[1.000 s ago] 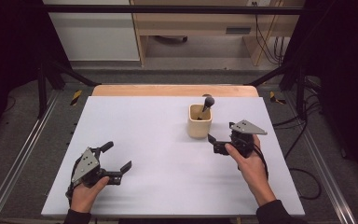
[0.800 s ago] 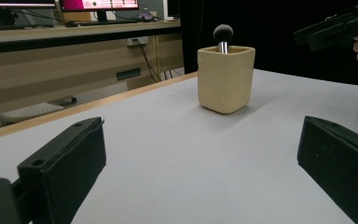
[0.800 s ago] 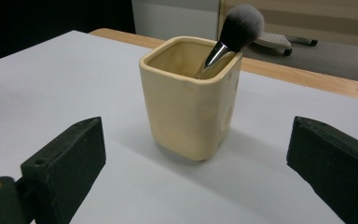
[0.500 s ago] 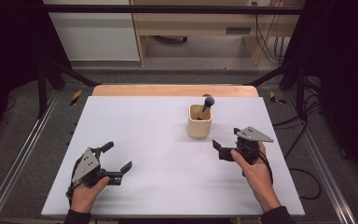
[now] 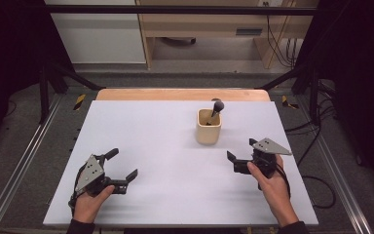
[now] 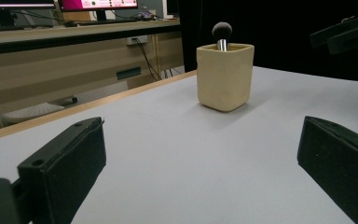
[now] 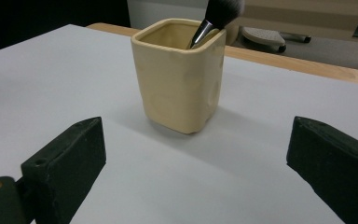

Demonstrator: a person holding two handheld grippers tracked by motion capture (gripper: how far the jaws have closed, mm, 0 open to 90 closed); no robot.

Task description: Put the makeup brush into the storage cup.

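High view: my left claw (image 5: 122, 166) sits low at the near-left corner of the table (image 5: 146, 131), close to the front edge, jaws spread wide with nothing between them. My right claw (image 5: 241, 157) is at the near right, a little nearer the right edge than the front one, its jaws likewise wide apart and empty. A broad stretch of bare white surface lies between the two claws and runs back to the wooden strip along the far edge. The cup (image 5: 209, 126) stands upright right of centre, in the far half, well apart from the left claw and near the right one, clear of every edge.

Right claw view: the cup (image 7: 179, 72) is cream, square-sided with rounded corners and faint dimples on one wall. A brush (image 7: 216, 17) leans in it, metal ferrule against the rim, dark bristles up.

Left claw view: the cup (image 6: 224, 75) stands far off, with the brush (image 6: 222, 33) head showing above its rim
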